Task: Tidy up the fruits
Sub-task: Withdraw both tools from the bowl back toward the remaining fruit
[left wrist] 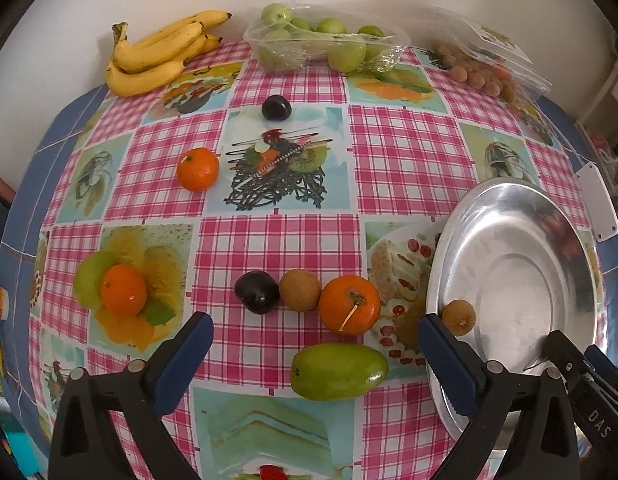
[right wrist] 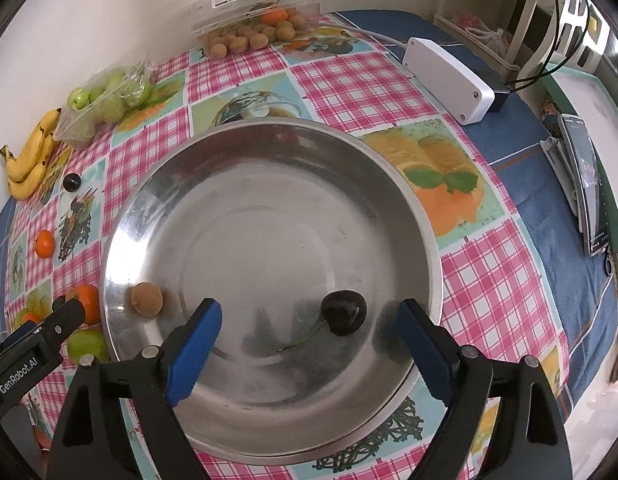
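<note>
Both grippers hang with jaws spread wide, gripping nothing — the left gripper [left wrist: 315, 344] over loose fruit near the tabletop's front edge, the right gripper [right wrist: 311, 326] above the metal plate [right wrist: 269, 152]. A dark cherry [right wrist: 344, 312] and a brown longan [right wrist: 147, 299] lie in the plate's near side, apart from the pads.

A checked pink tablecloth [left wrist: 277, 248] with printed food pictures is spread over a blue cloth [right wrist: 549, 184]. On the blue part, a white box [right wrist: 449, 80] with a cable is placed, and a phone [right wrist: 589, 184] is seen further right.
</note>
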The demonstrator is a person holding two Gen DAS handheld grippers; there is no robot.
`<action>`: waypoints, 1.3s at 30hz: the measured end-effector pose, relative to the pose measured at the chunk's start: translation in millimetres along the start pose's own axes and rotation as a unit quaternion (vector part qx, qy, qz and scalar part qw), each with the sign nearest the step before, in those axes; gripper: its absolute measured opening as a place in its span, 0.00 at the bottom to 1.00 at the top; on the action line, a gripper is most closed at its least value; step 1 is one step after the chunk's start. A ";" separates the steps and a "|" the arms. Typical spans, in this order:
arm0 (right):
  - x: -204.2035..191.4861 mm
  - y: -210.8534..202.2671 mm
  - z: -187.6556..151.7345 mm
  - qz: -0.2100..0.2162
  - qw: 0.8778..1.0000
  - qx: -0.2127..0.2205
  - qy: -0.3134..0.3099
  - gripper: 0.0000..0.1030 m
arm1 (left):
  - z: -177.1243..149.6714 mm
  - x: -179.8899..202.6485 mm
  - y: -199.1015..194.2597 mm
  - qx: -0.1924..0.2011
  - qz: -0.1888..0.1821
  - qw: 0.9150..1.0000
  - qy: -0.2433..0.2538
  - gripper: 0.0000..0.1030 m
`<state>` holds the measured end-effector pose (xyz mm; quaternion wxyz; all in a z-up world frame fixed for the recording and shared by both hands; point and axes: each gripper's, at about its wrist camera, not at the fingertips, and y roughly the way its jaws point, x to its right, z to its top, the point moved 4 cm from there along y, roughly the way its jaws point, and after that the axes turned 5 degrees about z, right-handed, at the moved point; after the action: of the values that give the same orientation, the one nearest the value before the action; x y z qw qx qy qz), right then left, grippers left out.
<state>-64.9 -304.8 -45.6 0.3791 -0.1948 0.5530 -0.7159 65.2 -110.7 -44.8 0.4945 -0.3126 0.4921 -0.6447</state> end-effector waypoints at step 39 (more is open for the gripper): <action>-45.6 -7.1 -8.8 0.048 0.997 0.029 -0.048 0.97 | 2.1 -61.2 -22.4 0.035 -0.045 0.995 -0.083 1.00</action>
<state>-44.4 -263.8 -35.4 0.4448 -0.1912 0.5220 -0.7022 79.0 -52.9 -17.9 0.5149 -0.3694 0.4117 -0.6550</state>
